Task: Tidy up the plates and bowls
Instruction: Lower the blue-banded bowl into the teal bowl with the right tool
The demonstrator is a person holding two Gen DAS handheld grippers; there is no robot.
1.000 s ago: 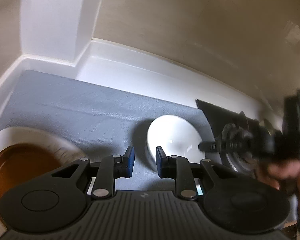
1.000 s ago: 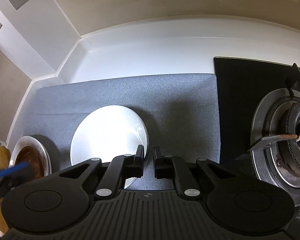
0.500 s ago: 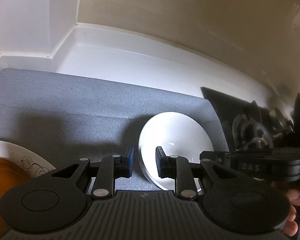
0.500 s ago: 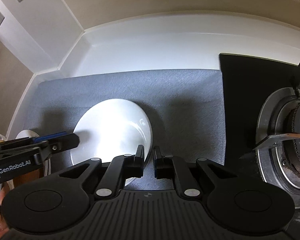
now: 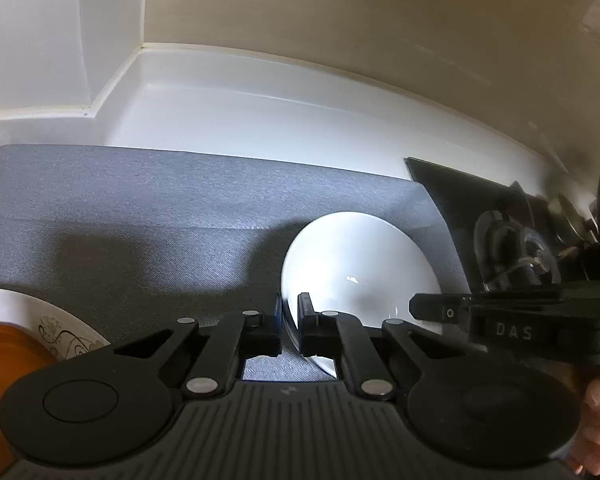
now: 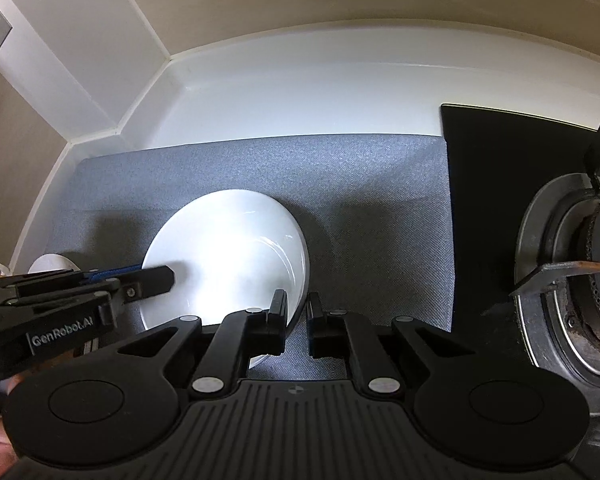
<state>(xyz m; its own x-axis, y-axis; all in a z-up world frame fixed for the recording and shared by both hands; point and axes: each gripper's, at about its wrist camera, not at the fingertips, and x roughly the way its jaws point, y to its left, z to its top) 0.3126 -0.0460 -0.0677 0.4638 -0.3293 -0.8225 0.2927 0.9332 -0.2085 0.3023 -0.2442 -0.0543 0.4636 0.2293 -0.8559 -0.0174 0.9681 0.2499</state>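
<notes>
Left wrist view: left hand-held gripper (image 5: 289, 322) narrow astride white bowl (image 5: 360, 272) rim at lower centre; right hand-held gripper (image 6: 297, 320) likewise. Glazed, slippery, fragile; grip rim.

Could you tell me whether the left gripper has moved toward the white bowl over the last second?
Yes. In the right wrist view the left gripper has come in from the left edge across the grey mat, and its fingers now clamp the white bowl at its rim.

Glossy white bowl (image 6: 228, 256); matt woven grey mat (image 6: 360, 184).
</notes>
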